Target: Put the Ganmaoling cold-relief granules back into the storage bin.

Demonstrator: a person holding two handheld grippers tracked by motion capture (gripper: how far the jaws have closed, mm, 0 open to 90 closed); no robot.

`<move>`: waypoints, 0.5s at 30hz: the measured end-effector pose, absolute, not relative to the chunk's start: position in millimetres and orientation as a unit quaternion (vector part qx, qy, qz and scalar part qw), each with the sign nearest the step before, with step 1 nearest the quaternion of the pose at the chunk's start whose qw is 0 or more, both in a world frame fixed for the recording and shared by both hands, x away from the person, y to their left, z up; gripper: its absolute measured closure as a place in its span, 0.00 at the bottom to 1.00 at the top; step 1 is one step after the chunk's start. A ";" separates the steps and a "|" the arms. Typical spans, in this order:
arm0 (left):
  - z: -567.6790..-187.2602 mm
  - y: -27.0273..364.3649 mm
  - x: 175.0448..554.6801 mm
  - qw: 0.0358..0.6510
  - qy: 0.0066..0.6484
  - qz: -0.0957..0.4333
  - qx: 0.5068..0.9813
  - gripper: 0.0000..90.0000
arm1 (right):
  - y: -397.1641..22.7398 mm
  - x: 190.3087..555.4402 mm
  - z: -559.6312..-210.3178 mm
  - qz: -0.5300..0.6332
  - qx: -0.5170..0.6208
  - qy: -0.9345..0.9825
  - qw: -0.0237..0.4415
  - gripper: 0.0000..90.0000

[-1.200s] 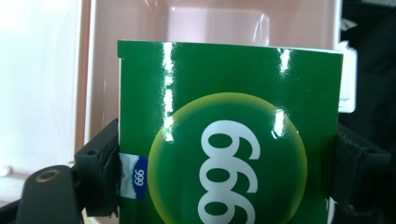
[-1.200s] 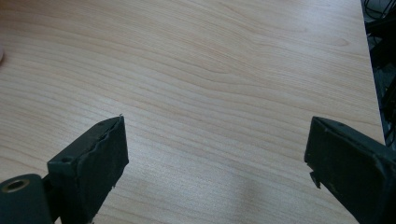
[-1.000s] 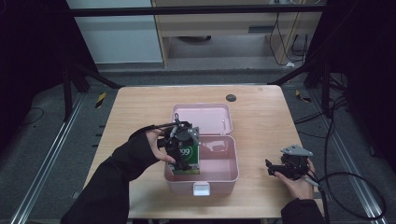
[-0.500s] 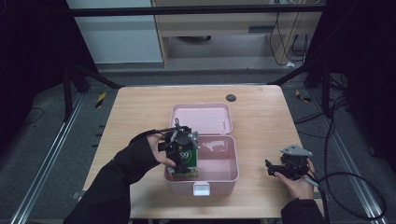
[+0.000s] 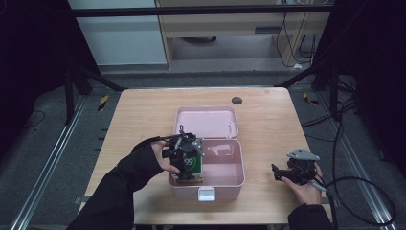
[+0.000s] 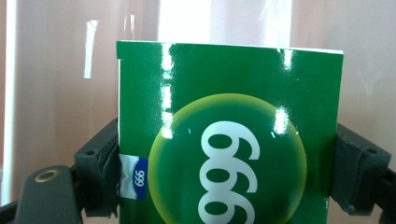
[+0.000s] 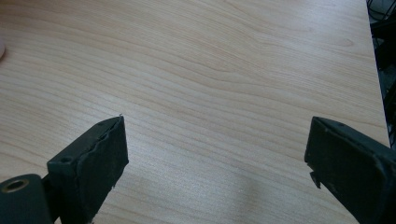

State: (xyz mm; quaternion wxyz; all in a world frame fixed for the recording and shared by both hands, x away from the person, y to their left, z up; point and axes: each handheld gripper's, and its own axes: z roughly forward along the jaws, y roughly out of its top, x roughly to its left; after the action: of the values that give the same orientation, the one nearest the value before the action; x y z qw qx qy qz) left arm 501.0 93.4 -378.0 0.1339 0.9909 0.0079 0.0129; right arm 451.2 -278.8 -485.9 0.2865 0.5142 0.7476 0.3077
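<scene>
A green box (image 5: 192, 167) printed with "999" in white stands inside the left part of the open pink case (image 5: 227, 179). My left gripper (image 5: 184, 153) is shut on the green box (image 6: 229, 140), one black jaw pressing on each side, with the pink wall of the case close behind it. My right gripper (image 5: 278, 172) rests on the table to the right of the case, jaws spread wide. Between those open jaws of the right gripper (image 7: 215, 172) lies bare wood.
The case's lid (image 5: 206, 121) lies open and flat toward the far side. A small dark round disc (image 5: 236, 100) sits near the table's far edge. The wooden tabletop (image 5: 139, 120) has free space left and right of the case. Cables trail past the right edge.
My left gripper has sunk slightly with the green box, deeper into the pink case. The right gripper has stayed where it was.
</scene>
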 end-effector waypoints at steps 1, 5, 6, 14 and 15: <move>-378.7 93.1 500.8 0.133 0.008 0.013 0.991 0.16 | -278.7 451.1 -485.8 0.308 0.515 0.747 0.286 0.07; -383.2 94.8 500.8 0.133 0.010 0.012 0.991 0.16 | -278.8 451.1 -485.7 0.309 0.515 0.747 0.286 0.07; -384.6 95.2 500.8 0.129 0.010 0.015 0.992 0.16 | -279.0 451.3 -485.8 0.308 0.514 0.748 0.286 0.07; -389.2 95.2 498.5 0.124 -0.003 0.028 0.992 0.15 | -278.2 451.4 -485.8 0.308 0.514 0.749 0.284 0.06; -389.7 95.2 498.4 0.123 -0.002 0.027 0.992 0.15 | -278.1 451.3 -485.8 0.308 0.513 0.749 0.283 0.06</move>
State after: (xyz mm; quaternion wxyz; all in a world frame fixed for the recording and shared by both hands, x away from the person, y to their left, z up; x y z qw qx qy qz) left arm 498.4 95.2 -389.7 0.1232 0.9920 -0.0018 0.0268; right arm 451.3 -278.1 -485.8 0.2835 0.5130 0.7495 0.3079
